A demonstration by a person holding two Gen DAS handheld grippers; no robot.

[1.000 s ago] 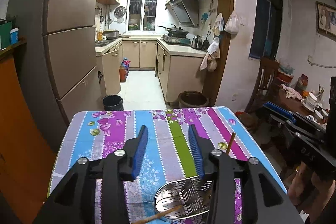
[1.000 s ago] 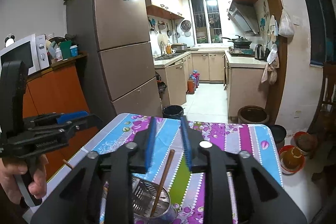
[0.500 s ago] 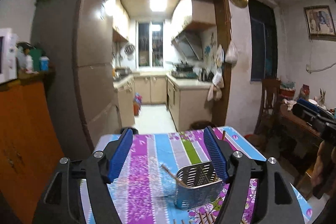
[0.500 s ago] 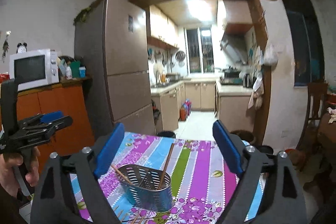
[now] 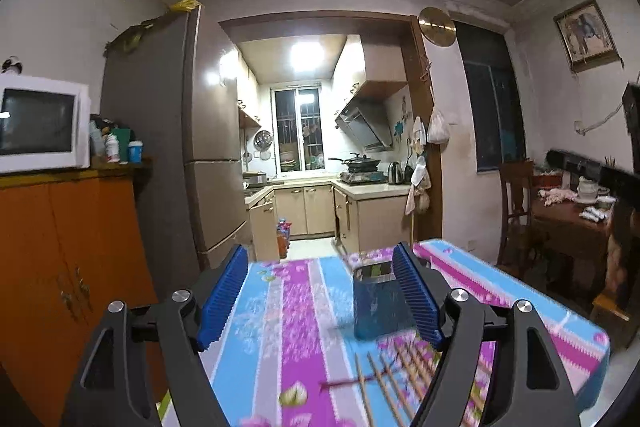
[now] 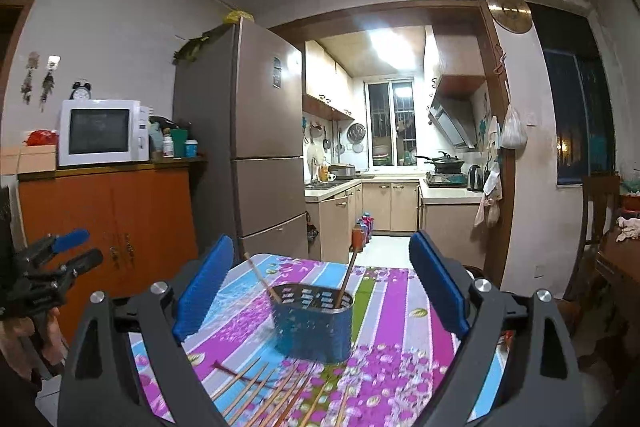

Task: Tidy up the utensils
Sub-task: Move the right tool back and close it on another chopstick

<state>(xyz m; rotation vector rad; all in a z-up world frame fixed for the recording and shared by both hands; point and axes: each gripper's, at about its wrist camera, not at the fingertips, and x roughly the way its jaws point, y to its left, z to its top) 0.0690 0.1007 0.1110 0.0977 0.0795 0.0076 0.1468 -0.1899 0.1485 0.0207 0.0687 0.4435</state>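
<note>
A perforated metal utensil holder stands upright on the striped floral tablecloth with two chopsticks leaning in it. Several loose chopsticks lie on the cloth in front of it. My right gripper is open and empty, raised above and behind the holder. My left gripper is open and empty, the holder blurred beside its right finger, loose chopsticks below. The left gripper also shows at the left edge of the right wrist view.
An orange cabinet with a white microwave stands left of the table. A tall fridge is beyond it. A wooden chair and a cluttered side table stand to the right. The kitchen opens behind.
Both grippers have pulled back and up from the holder and opened wide. The holder, seen lying tilted under the left gripper a second ago, now stands upright. Loose chopsticks have come into view.
</note>
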